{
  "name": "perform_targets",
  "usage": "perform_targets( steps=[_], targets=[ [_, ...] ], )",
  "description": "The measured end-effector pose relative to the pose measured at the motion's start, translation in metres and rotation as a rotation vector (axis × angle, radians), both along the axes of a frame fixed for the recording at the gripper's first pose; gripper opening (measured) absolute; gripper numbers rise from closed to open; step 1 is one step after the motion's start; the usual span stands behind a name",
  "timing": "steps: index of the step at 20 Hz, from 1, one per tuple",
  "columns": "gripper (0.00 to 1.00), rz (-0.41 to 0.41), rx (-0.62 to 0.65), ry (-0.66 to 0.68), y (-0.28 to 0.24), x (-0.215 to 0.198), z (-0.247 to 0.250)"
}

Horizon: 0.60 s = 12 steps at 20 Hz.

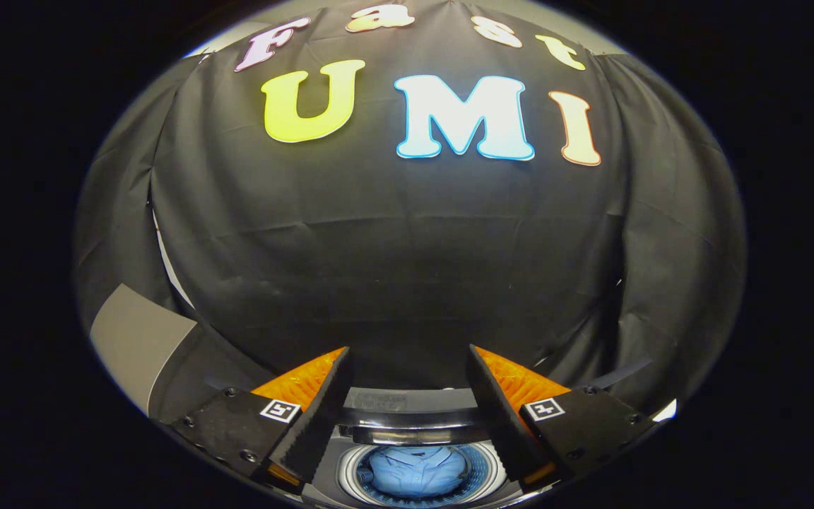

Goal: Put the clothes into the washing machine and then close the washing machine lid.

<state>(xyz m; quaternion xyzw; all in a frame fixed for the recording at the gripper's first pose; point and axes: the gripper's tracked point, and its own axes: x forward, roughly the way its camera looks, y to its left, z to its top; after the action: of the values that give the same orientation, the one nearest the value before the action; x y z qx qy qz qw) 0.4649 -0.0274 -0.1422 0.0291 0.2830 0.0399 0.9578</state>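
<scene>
Gripper wide, holding nothing; shirt lies in drum at 6 o'clock, leaving the lid to close.

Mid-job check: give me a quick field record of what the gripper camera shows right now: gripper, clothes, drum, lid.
gripper: gripper open, fingers spread, nothing between them
clothes: blue garment lying inside the drum, below and between the fingers
drum: washer drum open at the top, ring of holes visible round the garment
lid: lid appears raised at the back of the opening, not yet closed
backdrop: black cloth wall beyond the washer
left to do: close the lid
</scene>
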Motion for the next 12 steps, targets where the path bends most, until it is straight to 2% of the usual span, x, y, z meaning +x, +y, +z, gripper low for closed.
perform_targets(
  steps=[12],
  targets=[
    [0.99, -0.011, -0.008, -0.022, -0.002, -0.042, -0.006]
  ],
)
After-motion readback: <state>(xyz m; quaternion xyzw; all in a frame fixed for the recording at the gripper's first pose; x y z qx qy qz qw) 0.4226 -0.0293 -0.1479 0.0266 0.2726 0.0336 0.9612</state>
